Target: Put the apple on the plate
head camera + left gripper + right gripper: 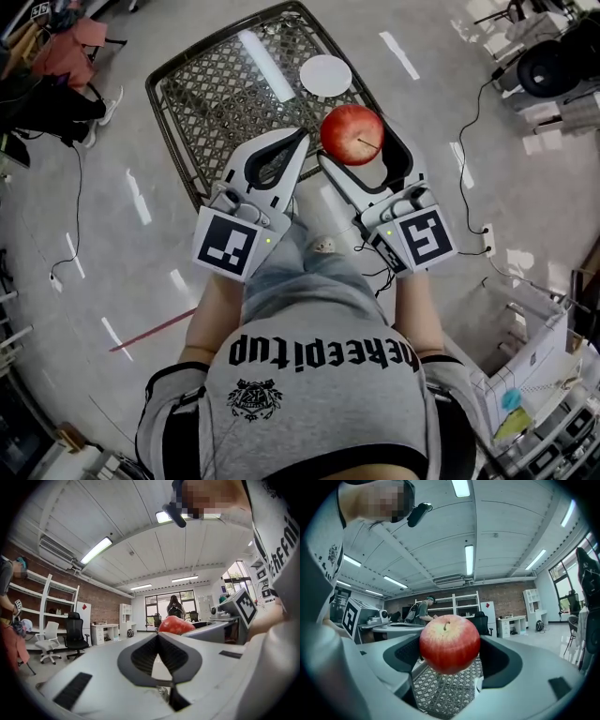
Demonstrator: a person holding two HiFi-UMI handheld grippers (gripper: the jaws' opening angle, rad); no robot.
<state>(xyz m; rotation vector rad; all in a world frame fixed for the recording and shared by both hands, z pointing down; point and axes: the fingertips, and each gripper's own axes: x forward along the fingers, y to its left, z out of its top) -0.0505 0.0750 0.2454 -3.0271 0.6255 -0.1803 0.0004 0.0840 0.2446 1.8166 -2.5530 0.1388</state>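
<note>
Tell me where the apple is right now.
In the head view, the apple sits clamped in the right gripper, right of centre over the near end of the mesh table, short of the white plate.

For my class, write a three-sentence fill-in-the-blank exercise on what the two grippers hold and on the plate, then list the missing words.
1. The right gripper is shut on the ____.
2. The gripper whose jaws are together with nothing between them is the ____ one.
3. The empty plate on the mesh table is ____ in colour.
Missing words: apple; left; white.
</note>
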